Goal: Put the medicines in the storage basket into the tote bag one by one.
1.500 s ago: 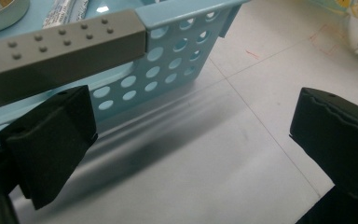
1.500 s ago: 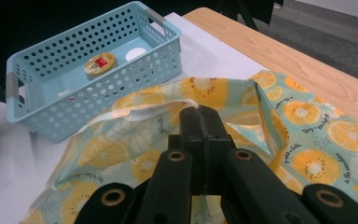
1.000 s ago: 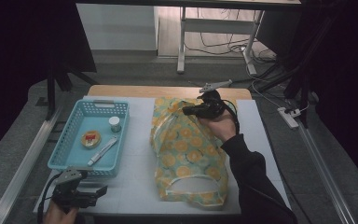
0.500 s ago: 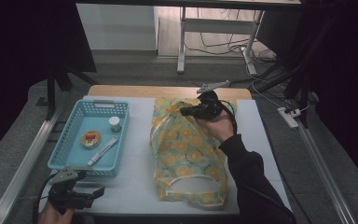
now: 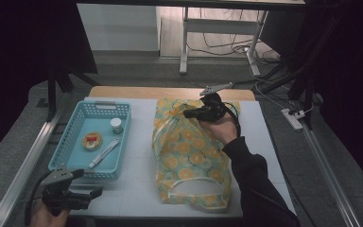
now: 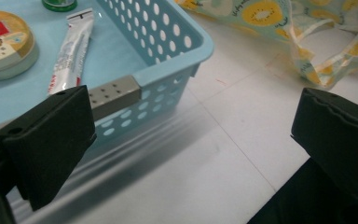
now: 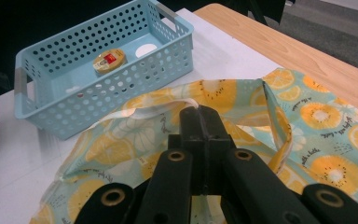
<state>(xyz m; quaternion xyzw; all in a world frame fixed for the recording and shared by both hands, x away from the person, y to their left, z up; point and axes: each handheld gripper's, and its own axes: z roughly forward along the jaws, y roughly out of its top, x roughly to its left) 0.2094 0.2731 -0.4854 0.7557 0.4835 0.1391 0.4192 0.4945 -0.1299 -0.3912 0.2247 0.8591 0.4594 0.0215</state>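
Blue basket (image 5: pixel 71 156) left of fruit-print bag (image 5: pixel 189 156).

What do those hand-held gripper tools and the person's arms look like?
Each hand-held gripper is black. The left hand-held gripper carries a grey three-cornered plate and trails a dark cable; its jaws are chunky black blocks. The right hand-held gripper bears a grey plate too, with round rivets on its linkage. The right arm wears a dark sleeve.

Bag (image 5: pixel 189 156) pale teal with yellow-orange citrus slices (kiwi too); basket (image 5: pixel 71 151) light blue; tin (image 5: pixel 92 140) gold, red label; worktop (image 5: pixel 137 189) white.
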